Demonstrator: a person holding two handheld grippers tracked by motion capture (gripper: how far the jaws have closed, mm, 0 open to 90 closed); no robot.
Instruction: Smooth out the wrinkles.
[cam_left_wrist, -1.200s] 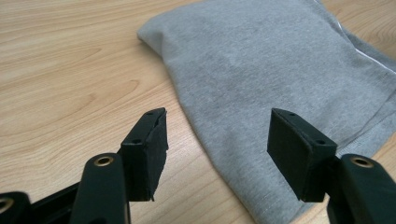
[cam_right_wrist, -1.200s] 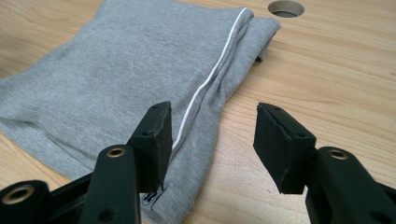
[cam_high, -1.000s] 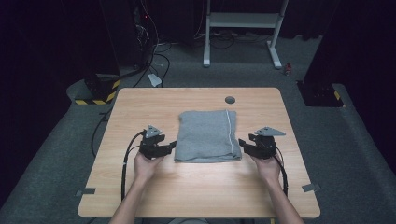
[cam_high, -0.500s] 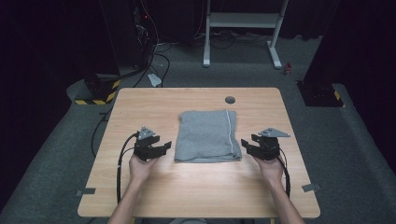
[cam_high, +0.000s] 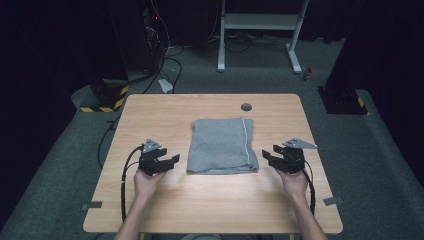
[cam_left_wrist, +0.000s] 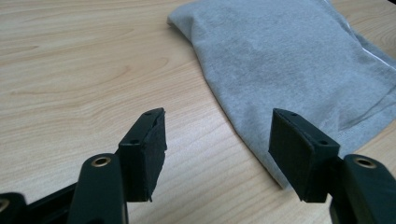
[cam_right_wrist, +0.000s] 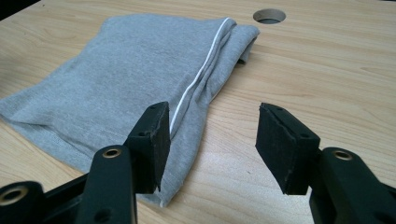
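Grey cloth: folded, flat on my wooden table.
My left gripper: jaws spread, empty, beside cloth.
My right gripper: jaws spread, empty.

You have one folded grey garment lying flat at the table's centre, white seam line running 12 to 6 o'clock along its 3 o'clock edge.
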